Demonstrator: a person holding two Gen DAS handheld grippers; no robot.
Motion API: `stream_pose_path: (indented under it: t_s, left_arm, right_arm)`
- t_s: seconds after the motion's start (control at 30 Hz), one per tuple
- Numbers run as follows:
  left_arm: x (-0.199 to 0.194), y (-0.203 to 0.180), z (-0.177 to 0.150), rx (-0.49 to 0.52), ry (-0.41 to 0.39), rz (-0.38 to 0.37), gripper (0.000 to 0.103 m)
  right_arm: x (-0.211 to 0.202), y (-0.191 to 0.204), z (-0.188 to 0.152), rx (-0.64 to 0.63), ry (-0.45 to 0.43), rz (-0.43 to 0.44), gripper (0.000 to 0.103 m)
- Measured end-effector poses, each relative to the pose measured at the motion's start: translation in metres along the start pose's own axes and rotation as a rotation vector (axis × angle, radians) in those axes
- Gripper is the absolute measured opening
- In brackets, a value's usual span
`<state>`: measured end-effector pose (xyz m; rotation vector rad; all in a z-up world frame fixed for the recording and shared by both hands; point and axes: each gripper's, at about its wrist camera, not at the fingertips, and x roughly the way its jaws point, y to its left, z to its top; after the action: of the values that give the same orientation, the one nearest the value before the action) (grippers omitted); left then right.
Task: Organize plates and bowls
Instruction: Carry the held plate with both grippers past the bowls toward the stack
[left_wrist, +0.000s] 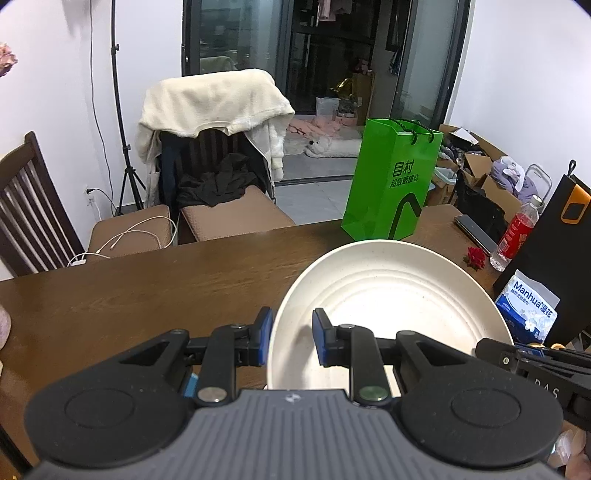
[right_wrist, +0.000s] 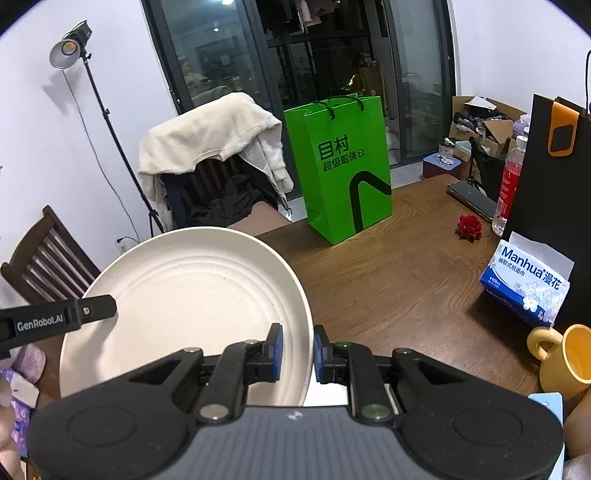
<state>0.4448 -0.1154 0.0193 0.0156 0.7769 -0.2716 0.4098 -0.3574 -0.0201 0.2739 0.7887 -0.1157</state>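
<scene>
Seen first from the left wrist view, the left gripper is closed narrowly on the left rim of a cream plate, one blue pad outside the rim and one inside. The plate is held above the brown wooden table, at about two o'clock from the gripper. Part of the right gripper is seen at the plate's right edge, around four o'clock. A green paper bag is stood on the table at one o'clock, with a red-labelled bottle and a blue tissue pack towards three o'clock. A chair draped with a pale garment is placed at eleven o'clock beyond the table.

From the right wrist view, the right gripper is clamped on the plate's right rim, its jaws nearly together with the rim pinched between them. The plate is spread towards ten o'clock, and the left gripper's finger is seen at nine o'clock. The green paper bag is stood at twelve o'clock, a red flower at two o'clock, the tissue pack at three o'clock, and a yellow mug at four o'clock.
</scene>
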Motion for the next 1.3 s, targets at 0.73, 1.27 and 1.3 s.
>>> stream_pose_path:
  t_s: [0.73,1.27,1.3]
  left_arm:
    - [-0.067,0.018,-0.051,-0.051,-0.027,0.062,0.023]
    - [-0.105,0.026,-0.089,-0.088,-0.022,0.092,0.023]
    - [-0.107,0.026,-0.092,-0.091,-0.021,0.093,0.023]
  right_arm:
    - [-0.048,0.024,-0.041,-0.057,-0.001,0.056,0.016]
    - [-0.076,0.033,-0.074,-0.095,0.016,0.086,0.016]
    - [-0.078,0.034,-0.077,-0.098,0.018,0.088,0.016]
